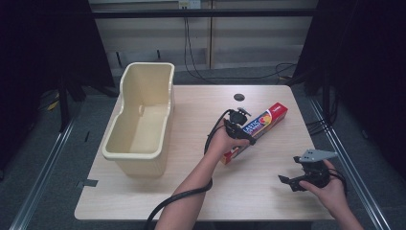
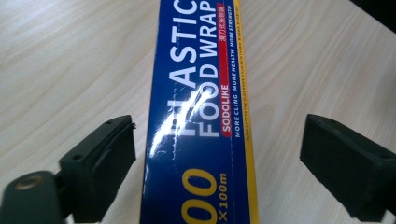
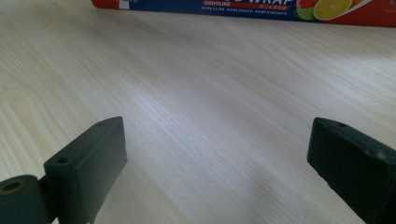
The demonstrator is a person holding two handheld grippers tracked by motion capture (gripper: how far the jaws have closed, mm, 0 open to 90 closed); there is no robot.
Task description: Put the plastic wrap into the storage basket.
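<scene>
Nearest, the right gripper (image 1: pixel 293 181) rests low over bare light-wood table (image 1: pixel 268 201), jaws spread wide with nothing between them, likely parked while the other hand works. Further in, the left gripper (image 1: pixel 245 135) straddles the long blue-and-red cardboard box of plastic food wrap (image 2: pixel 201 116); the box lies flat on the table between its fingers (image 2: pixel 100 163), one pad just beside the box edge, the other well apart, so no grip yet. Beyond, well apart from both, stands the cream plastic tub (image 1: pixel 143 91), empty, probably the destination.

1 plastic wrap box (image 1: pixel 261 125), 1 cream tub (image 1: pixel 125 151) (empty), 2 grippers, left gripper (image 1: pixel 239 128), right gripper (image 1: pixel 292 181)
</scene>
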